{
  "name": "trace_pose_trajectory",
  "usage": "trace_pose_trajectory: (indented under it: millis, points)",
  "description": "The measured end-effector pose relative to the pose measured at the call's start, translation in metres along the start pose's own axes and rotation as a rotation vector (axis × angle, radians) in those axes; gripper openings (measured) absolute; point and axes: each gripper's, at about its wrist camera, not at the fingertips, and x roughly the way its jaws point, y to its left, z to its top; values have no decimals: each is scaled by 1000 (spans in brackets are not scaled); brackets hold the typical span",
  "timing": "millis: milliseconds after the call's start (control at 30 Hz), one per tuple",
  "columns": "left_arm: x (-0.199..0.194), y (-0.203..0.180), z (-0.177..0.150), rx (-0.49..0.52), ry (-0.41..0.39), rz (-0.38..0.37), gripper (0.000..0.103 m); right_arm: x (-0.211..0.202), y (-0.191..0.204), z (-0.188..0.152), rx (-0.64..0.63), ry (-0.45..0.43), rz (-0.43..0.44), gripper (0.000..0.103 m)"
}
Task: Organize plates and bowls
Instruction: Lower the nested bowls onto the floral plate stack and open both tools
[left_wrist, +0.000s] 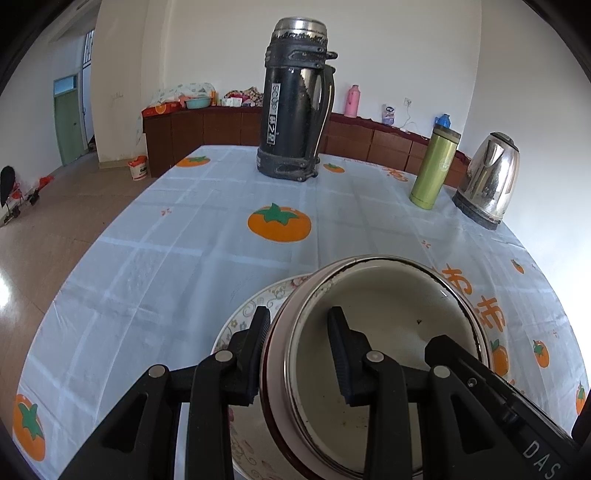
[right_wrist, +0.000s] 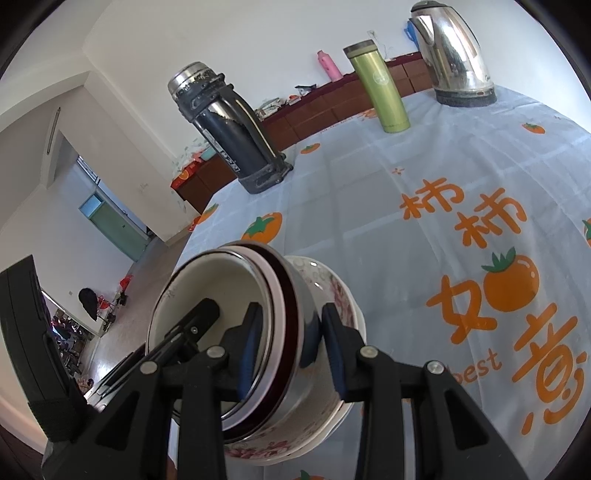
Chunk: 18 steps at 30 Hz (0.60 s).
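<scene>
The left gripper (left_wrist: 301, 354) and right gripper (right_wrist: 291, 347) are each clenching the metal bowl's (left_wrist: 384, 332) wall, opposite sides; it is sitting inside the floral bowl (right_wrist: 332, 295). Beyond the bowl, the tablecloth (left_wrist: 184, 240) is lying bare up to the black flask (left_wrist: 295, 103).

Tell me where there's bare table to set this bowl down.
Free: the wide stretch of cloth between the bowl and the black flask, and its left side. Crowded: the far right, where the green flask and kettle stand close together.

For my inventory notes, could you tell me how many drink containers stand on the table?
3: black flask at the far middle, green tumbler right of it, steel kettle farthest right.
</scene>
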Motion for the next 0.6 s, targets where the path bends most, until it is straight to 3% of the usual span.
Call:
trace_pose_trajectory:
  millis: [600]
  points:
    - [6,3,-1,-18,21,25,34,11,-3,0,13,19,7,35]
